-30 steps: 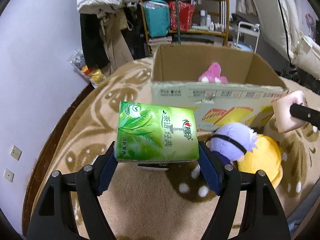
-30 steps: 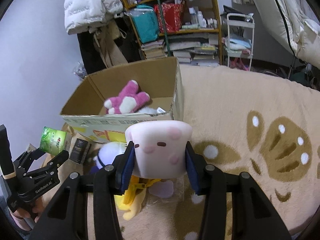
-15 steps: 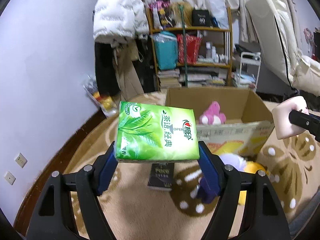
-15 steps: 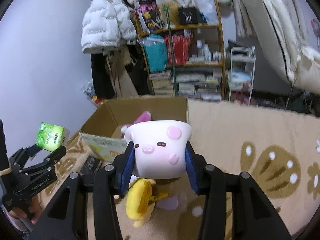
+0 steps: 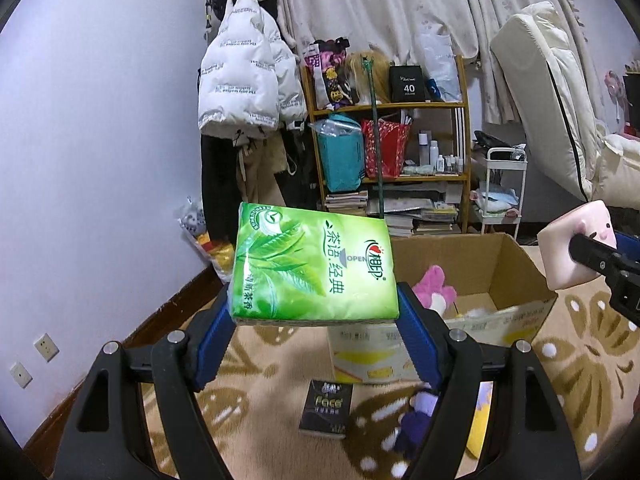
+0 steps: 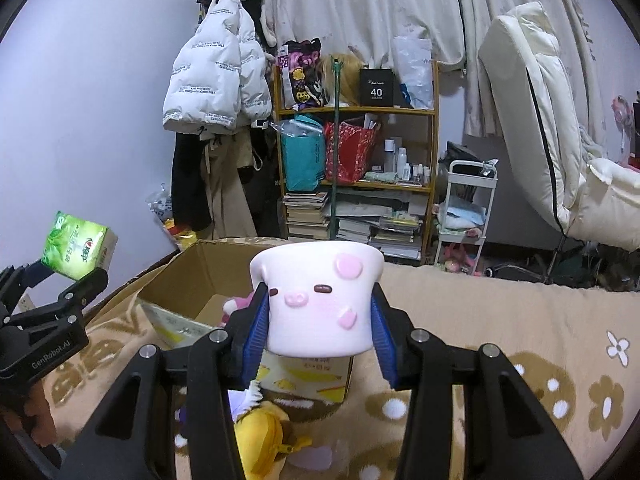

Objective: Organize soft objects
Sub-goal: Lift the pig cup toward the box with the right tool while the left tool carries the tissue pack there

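My left gripper (image 5: 316, 320) is shut on a green tissue pack (image 5: 312, 268) and holds it high, left of the open cardboard box (image 5: 500, 316). My right gripper (image 6: 318, 332) is shut on a pale pink pig squishy (image 6: 318, 300), held up over the box's near right corner (image 6: 188, 276). The squishy also shows at the right edge of the left wrist view (image 5: 572, 252). A pink plush (image 5: 434, 292) lies inside the box. A yellow and purple plush (image 6: 260, 436) lies on the rug in front of the box.
A small black packet (image 5: 326, 408) lies on the beige patterned rug (image 6: 520, 340) by the box. Behind stand a cluttered wooden shelf (image 6: 356, 176), a hanging white jacket (image 6: 212, 84), a white cart (image 6: 468, 208) and a cream recliner (image 6: 560, 152).
Both grippers have risen with their loads. The box and floor plush have dropped lower in both views, and more of the shelf and curtains shows.
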Action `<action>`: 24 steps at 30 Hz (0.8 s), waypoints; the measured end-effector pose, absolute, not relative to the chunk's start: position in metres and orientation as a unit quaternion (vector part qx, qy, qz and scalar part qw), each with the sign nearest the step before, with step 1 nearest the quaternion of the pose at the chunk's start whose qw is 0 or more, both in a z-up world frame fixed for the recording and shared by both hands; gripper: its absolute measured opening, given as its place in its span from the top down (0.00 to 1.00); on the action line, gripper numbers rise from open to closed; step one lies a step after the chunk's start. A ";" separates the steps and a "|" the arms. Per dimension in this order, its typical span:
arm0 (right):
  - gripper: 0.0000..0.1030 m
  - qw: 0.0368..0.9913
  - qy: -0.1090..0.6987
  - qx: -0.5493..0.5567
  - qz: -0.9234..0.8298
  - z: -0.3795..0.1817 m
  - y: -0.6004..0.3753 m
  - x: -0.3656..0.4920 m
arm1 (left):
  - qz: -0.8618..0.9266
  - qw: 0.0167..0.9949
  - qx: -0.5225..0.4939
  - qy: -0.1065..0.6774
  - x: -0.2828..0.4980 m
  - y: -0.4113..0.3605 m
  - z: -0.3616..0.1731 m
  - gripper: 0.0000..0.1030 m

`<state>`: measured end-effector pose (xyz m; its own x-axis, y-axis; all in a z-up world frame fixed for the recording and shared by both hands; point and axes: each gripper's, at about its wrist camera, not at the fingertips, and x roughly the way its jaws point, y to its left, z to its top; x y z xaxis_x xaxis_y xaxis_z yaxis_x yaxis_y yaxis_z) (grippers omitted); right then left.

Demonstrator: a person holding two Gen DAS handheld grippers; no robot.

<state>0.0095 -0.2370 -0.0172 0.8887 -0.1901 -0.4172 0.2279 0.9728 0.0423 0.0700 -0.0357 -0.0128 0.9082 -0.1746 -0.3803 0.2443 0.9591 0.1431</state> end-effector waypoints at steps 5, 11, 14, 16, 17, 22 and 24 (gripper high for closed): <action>0.52 0.971 0.209 0.045 -0.108 -0.018 -0.239 0.015 | -0.112 0.972 0.093 0.183 0.083 -0.044 -0.013 0.27; 0.52 0.973 0.200 0.034 -0.106 -0.016 -0.241 0.032 | -0.113 0.971 0.105 0.184 0.092 -0.056 -0.017 0.27; 0.52 0.974 0.201 0.028 -0.100 -0.017 -0.241 0.043 | -0.117 0.970 0.104 0.183 0.100 -0.062 -0.017 0.27; 0.52 0.974 0.202 0.024 -0.097 -0.018 -0.241 0.048 | -0.120 0.970 0.104 0.183 0.105 -0.066 -0.017 0.27; 0.52 0.974 0.203 0.025 -0.096 -0.019 -0.242 0.051 | -0.121 0.970 0.105 0.182 0.108 -0.068 -0.017 0.27; 0.52 0.972 0.214 0.025 -0.095 -0.028 -0.245 0.063 | -0.129 0.966 0.107 0.198 0.120 -0.073 -0.029 0.27; 0.52 0.971 0.219 0.025 -0.094 -0.032 -0.245 0.069 | -0.135 0.963 0.107 0.206 0.124 -0.075 -0.034 0.27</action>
